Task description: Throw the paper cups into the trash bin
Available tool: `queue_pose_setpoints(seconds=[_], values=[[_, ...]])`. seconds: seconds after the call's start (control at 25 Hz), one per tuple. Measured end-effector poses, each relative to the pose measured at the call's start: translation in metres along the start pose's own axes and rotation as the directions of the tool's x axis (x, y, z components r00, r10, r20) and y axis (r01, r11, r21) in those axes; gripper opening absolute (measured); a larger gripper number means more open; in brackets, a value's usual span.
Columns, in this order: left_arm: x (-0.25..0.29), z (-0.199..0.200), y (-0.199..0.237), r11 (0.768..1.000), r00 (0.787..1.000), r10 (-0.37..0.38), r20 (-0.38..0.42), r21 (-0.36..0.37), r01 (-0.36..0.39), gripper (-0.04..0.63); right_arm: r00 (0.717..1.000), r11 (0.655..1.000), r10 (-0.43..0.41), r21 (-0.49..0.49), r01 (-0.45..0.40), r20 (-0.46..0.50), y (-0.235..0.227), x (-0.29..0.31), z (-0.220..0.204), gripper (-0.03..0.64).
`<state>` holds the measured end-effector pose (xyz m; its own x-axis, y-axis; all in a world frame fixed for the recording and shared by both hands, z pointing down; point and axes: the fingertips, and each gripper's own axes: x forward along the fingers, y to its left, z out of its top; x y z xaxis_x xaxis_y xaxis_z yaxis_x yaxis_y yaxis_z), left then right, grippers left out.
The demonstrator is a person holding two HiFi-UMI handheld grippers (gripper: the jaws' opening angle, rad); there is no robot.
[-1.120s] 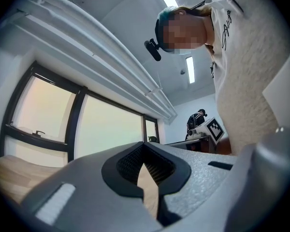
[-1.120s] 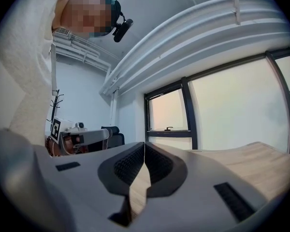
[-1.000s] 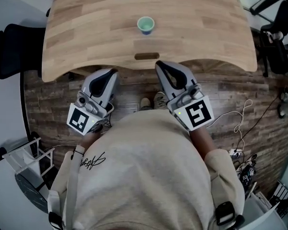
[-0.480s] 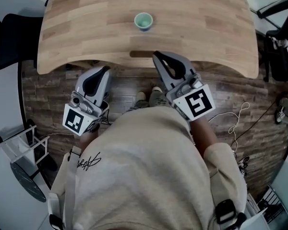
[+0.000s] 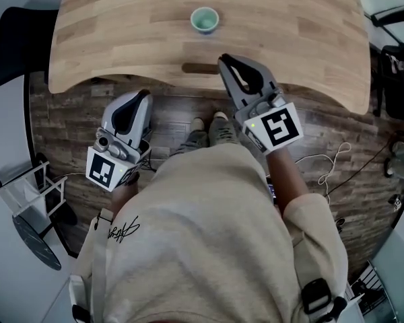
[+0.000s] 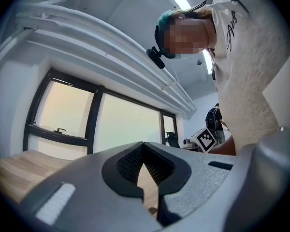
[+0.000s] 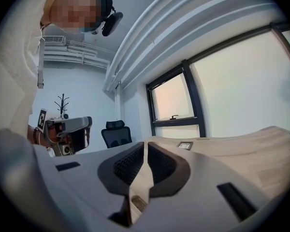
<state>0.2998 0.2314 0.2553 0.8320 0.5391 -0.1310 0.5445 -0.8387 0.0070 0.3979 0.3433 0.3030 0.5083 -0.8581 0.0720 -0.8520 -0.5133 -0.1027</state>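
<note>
While I am standing at the near edge of the bench (image 5: 121, 32), its pale wooden top is filling the upper part of the head view, and the plank floor (image 5: 67, 126) is showing below it. I am wearing a cream top (image 5: 202, 234), and my shoes (image 5: 212, 130) are peeking out just short of that near edge. A black office chair (image 5: 13, 46) is sitting off the bench's left edge, and loose cables (image 5: 330, 167) are lying on the floor off to the right.

I am holding the right tongs (image 5: 223, 59) so that their tip is reaching over the near edge, just beside the dark slot (image 5: 200, 67) cut close to it. In the right gripper view their jaws are pressing together with nothing between them. I am holding the left tongs (image 5: 143, 94) over the floor, short of the near edge and left of its middle. Their jaws are likewise meeting at the tips, empty.

The paper cup (image 5: 205, 19) is standing upright on the bench, mouth up, about midway along the near edge and a little farther in than the slot. It is sitting apart from both tongs, nearer the right ones.
</note>
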Motion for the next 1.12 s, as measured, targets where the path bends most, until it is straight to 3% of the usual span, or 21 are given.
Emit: queue_pose_setpoints(seconds=[0.32, 0.56, 0.84, 1.12], values=[[-0.001, -0.006, 0.001, 0.999, 0.999, 0.042, -0.029, -0.009, -0.043, 0.003, 0.999, 0.999, -0.006, -0.035, 0.004, -0.051, -0.015, 0.014, -0.023, 0.018], [-0.006, -0.008, 0.004, 0.997, 0.996, 0.082, -0.045, -0.006, -0.082, 0.003, 0.988, 1.000, 0.012, -0.018, -0.015, -0.153, -0.020, 0.025, -0.052, 0.089], [-0.018, -0.012, 0.006, 0.992, 0.990, 0.125, -0.063, 0.002, -0.125, 0.003, 0.989, 0.999, -0.028, -0.035, 0.023, -0.144, -0.038, 0.042, -0.070, 0.201], [-0.032, -0.010, 0.011, 0.983, 0.981, 0.181, -0.070, 0.014, -0.180, 0.003, 0.983, 0.999, -0.039, -0.024, 0.036, -0.180, -0.047, 0.058, -0.089, 0.245]])
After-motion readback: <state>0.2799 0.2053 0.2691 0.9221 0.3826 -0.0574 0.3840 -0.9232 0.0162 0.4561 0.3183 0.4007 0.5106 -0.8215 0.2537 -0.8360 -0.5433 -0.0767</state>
